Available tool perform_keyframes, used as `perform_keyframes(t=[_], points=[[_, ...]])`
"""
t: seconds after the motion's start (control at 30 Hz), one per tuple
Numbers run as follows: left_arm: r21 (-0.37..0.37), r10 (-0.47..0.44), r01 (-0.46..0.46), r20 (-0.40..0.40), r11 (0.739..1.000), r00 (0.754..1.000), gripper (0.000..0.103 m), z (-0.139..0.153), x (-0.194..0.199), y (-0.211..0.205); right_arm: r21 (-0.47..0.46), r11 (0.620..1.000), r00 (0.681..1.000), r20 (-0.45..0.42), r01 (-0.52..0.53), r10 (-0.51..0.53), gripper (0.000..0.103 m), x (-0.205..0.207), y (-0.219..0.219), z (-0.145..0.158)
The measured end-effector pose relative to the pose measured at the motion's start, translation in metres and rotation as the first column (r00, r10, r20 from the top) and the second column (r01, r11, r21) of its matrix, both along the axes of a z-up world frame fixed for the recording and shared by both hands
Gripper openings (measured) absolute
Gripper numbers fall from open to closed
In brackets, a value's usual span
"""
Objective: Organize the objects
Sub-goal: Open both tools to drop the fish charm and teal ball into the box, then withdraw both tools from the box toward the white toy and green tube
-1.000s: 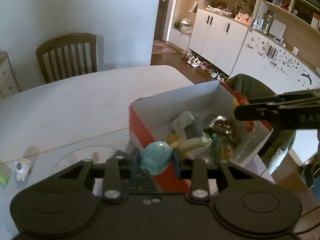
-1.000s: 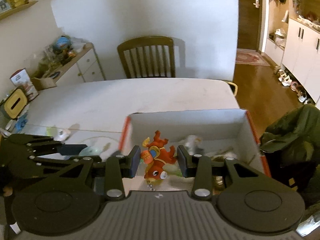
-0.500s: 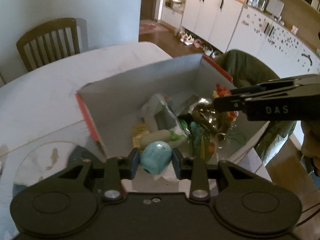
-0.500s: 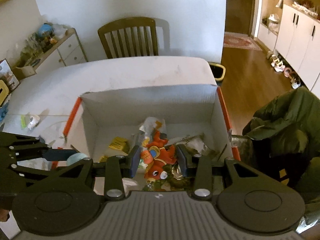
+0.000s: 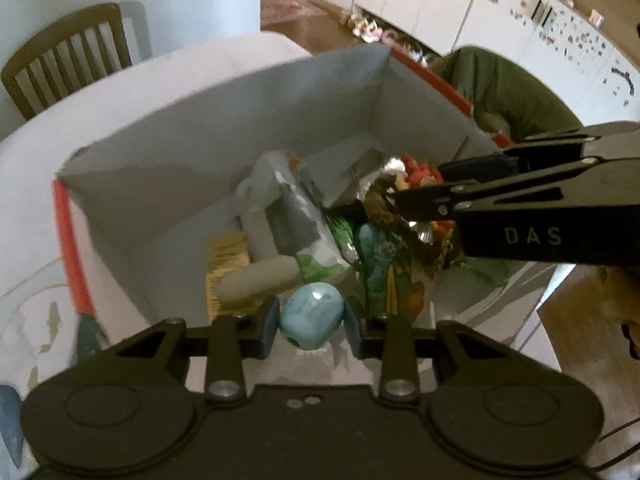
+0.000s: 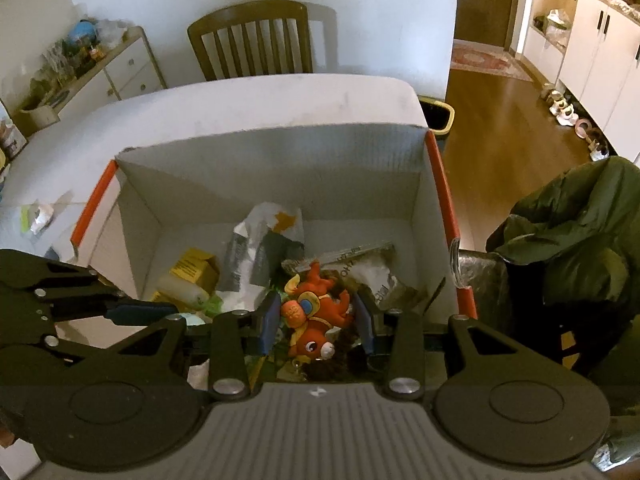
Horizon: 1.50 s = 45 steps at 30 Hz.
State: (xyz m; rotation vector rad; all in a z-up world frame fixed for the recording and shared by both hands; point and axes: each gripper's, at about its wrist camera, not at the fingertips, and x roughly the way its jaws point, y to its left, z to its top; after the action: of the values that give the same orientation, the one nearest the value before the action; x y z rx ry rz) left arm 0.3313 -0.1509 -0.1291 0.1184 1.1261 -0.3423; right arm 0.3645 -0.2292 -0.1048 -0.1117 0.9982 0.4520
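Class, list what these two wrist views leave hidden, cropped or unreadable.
- Left wrist view: the orange plush toy is mostly hidden behind the right gripper.
- Right wrist view: the pale blue rounded toy is almost covered by the left gripper.
- Both views: motion blur makes the yellow packet print unreadable.

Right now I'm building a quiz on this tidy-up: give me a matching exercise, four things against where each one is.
Things:
1. blue ball
2. red plush
3. yellow packet
4. green jacket

Places:
A. outside the box, to its right
B. in the left tool
C. on the box floor, left side
D. in the right tool

Pairs: 1-B, 2-D, 3-C, 4-A
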Motion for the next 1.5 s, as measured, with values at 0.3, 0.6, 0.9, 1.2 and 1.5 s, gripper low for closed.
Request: perform_keyframes(t=[0.3,0.6,0.9,1.2,1.5], points=[[0.04,-0.015,0.017,-0.054,0.999,0.998,0.031,-0.014,0.013,-0.012,0.007,1.0,1.0,-0.02,-0.013,0.013,0.039,0.006,-0.005,-0.009],[0.032,-0.005,0.007,-0.068,0.999,0.998,0.036,-0.017,0.015,-0.012,0.01,1.0,0.999,-0.035,-0.019,0.02,0.041,0.007,-0.006,-0.008],[-0.007,0.012,-0.013,-0.04,1.0,0.999,0.047,-0.008,0.006,-0.004,0.024,0.999,0.999,-0.015,-0.039,0.04,0.052,-0.003,-0.005,0.003],[-0.067,0.032,-0.03,0.023,0.997,0.999,0.053,0.015,-0.013,0.01,0.05,0.998,0.999,0.025,-0.032,0.031,0.055,-0.019,-0.004,0.026],[-0.108,0.039,-0.025,0.127,0.994,0.991,0.065,0.046,-0.044,0.032,0.096,0.995,0.997,0.069,-0.03,0.023,0.058,-0.048,0.005,0.053]])
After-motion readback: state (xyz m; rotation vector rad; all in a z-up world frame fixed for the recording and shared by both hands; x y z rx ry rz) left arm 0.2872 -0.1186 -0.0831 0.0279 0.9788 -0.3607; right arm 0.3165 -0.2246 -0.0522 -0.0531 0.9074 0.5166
